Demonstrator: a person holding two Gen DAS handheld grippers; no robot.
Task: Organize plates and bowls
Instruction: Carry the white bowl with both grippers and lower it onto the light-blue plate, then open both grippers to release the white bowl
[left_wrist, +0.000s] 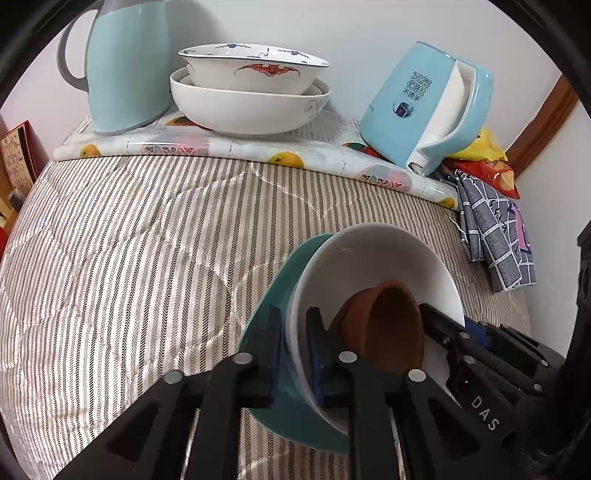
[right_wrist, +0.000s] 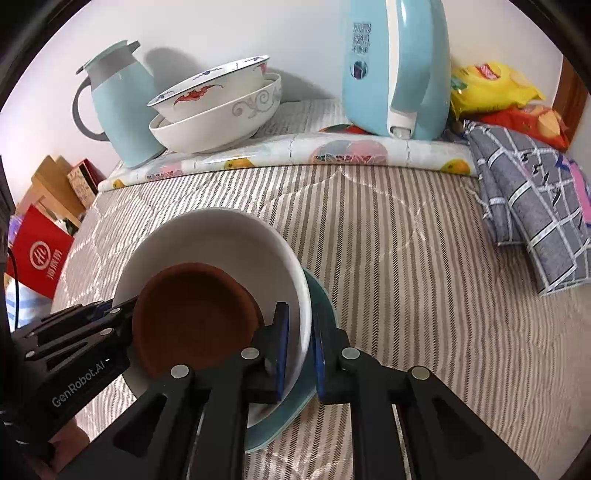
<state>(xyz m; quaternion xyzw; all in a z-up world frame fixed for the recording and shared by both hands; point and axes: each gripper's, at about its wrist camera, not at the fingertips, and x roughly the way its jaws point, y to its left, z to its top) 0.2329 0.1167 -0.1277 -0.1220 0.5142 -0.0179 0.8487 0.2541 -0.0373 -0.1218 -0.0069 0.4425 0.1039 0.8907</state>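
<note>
1. Bowls in a nested stack sit low in both views: a brown bowl (left_wrist: 384, 328) inside a white bowl (left_wrist: 373, 280), which rests on a teal plate (left_wrist: 273, 295), all tilted above the striped quilt (left_wrist: 129, 240).
2. Left tool (left_wrist: 293, 354) is clamped over the stacked rims, one finger against the teal plate's outside, the other inside the white bowl.
3. Right tool (right_wrist: 299, 347) pinches the opposite rim the same way, one finger inside the white bowl (right_wrist: 221, 240), one behind the teal plate (right_wrist: 321, 295).
4. Each wrist view shows the other tool reaching in beside the brown bowl (right_wrist: 195, 317).
5. At the back, a bat-patterned bowl (left_wrist: 255, 70) is nested in a larger white bowl (left_wrist: 247, 107), between a pale jug (left_wrist: 125, 66) and a blue kettle (left_wrist: 424, 107).
6. Only the right view shows a red box (right_wrist: 40, 254) past the quilt's edge.
</note>
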